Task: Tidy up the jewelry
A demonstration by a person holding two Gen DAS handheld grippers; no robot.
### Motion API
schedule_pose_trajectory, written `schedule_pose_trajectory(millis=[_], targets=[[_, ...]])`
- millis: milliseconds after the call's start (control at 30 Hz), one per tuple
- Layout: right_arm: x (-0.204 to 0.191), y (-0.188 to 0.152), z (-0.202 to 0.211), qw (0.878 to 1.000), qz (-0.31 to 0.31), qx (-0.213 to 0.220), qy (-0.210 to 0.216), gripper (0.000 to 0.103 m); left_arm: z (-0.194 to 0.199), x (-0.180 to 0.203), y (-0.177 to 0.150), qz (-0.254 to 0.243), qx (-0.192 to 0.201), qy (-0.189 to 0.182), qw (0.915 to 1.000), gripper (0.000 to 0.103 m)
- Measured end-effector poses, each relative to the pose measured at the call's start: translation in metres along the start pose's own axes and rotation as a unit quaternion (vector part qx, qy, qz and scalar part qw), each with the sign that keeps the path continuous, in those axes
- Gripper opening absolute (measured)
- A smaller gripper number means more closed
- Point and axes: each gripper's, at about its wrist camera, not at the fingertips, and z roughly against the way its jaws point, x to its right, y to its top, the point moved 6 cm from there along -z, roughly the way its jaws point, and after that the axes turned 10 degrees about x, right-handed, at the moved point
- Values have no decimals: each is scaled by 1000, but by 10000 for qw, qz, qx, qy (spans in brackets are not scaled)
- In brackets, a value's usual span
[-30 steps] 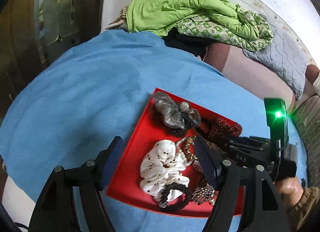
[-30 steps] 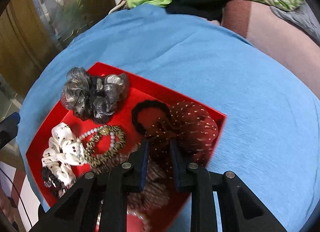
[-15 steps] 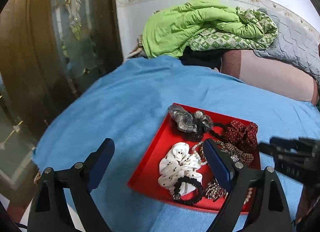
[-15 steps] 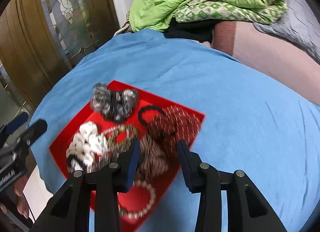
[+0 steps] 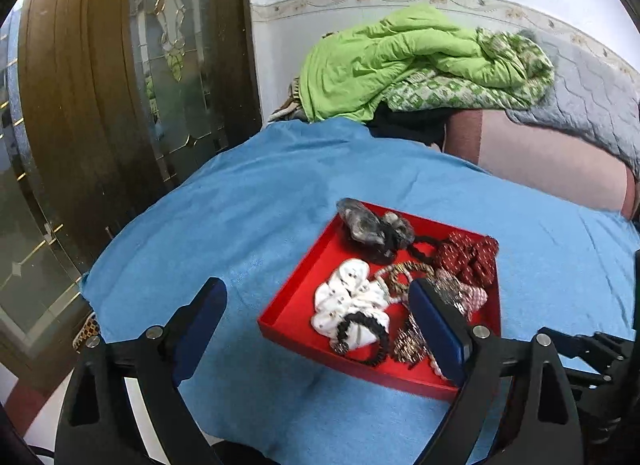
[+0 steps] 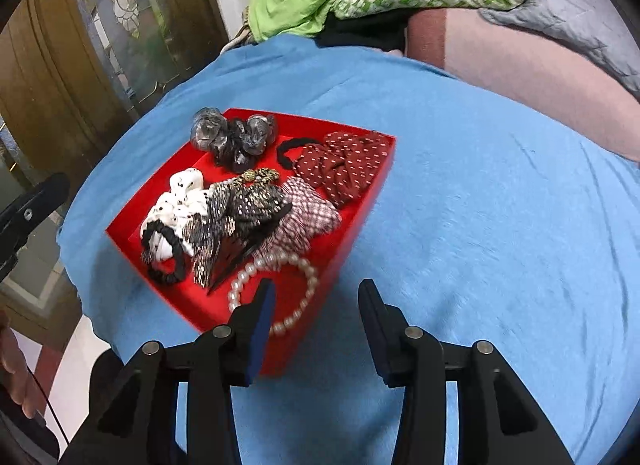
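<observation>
Tongs: your left gripper and right gripper are both opening, with nothing between the jaws.
Risk: you could tangle the pearl bracelet with the scrunchies.
Jewelry: soft scrunchies and beads heaped in a shallow red tray.
Beyond: fuzzy blue cloth.

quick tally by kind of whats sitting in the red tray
Fabric scrunchies: 4 (grey sheer, white dotted, red dotted, pink checked)
Plain black hair ties: 2 ()
White pearl bead strand: 1
Gold-and-black patterned band: 1
Dark sequinned bow clip: 1
Total in the red tray: 9
</observation>
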Motion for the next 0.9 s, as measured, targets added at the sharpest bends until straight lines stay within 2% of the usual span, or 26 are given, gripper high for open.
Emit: schedule_pose_trajectory(millis=[133,267,433,667,900], targets=[[4,-8,21,9993,-57,233,-278,54,7,14,-6,-243,-98,-94,9996,94],[0,-11,41,9973,110,520,-497,58,12,19,-11,-447,-232,1,9987,94],[-7,-13,61,9931,356,878,-686,63,19,23,-20,-453,-474,-288,9974,94],[-14,-15,77,9868,599,1198,-916,68,36,24,-25,-363,-364,-565,9971,94],[-17,-19,81,9854,602,1231,-1010,71,42,20,-25,-318,-275,-681,9968,94]])
